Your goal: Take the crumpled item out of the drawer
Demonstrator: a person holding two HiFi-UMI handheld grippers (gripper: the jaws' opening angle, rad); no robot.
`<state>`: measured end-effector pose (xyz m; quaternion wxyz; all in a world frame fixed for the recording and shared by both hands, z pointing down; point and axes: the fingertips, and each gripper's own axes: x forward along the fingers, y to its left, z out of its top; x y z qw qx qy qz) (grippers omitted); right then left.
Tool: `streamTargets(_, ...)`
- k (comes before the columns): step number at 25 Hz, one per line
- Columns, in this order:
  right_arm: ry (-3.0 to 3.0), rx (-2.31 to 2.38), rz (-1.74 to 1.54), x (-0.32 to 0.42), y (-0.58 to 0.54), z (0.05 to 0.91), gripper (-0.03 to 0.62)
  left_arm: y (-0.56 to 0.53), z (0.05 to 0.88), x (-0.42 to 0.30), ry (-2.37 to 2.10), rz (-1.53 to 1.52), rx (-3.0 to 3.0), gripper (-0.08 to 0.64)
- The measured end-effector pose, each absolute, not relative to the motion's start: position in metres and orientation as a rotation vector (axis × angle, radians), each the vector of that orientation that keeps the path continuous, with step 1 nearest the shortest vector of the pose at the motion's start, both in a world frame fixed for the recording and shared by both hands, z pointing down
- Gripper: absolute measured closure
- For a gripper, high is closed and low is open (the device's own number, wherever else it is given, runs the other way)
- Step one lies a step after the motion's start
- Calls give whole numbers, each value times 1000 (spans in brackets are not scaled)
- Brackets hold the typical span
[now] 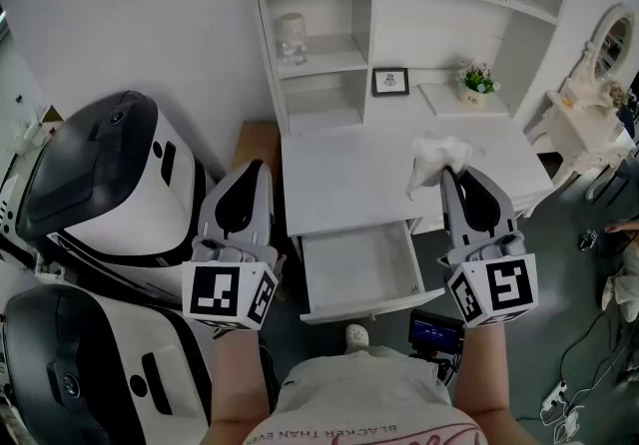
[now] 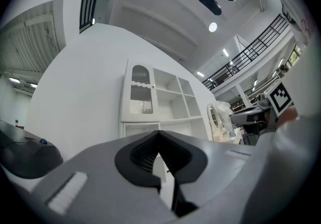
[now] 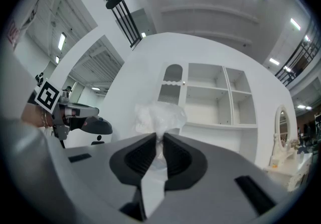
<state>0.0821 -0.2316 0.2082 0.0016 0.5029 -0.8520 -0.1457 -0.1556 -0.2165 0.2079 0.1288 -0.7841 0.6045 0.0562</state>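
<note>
Drawer (image 1: 359,271): nearest item, pulled out of the desk (image 1: 339,174) toward the person, inside bare. Risk: it juts toward the body, so a step forward or a low gripper could knock it.

Left gripper (image 1: 254,168): jaws pressed together on nothing, held beside the desk's left edge. Risk: slight; a swing to the right could clip the desk corner.

Right gripper (image 1: 450,175): clenched on the crumpled item (image 1: 435,156), a thin white wad, paper or film, cannot tell which. Only a narrow fold sits between the pads and the bulk blooms free above the tips. The wad is out of the drawer, lifted over the desk's right half. Risk: principal one. So light a pinch could slip or tear with a quick move, dropping the wad onto the desk, back into the drawer, or past the front edge to the floor.

Picture frame (image 1: 390,81) and potted plant (image 1: 477,81): at the desk's back, well apart from the wad. Risk: toppled only by a long forward reach.
</note>
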Motion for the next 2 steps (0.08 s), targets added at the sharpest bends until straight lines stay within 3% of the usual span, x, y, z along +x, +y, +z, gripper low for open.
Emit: streamTargets(2,-2675,1577,-454,80,-233,209,541,-217,208,-158,1767,166,-2277,552)
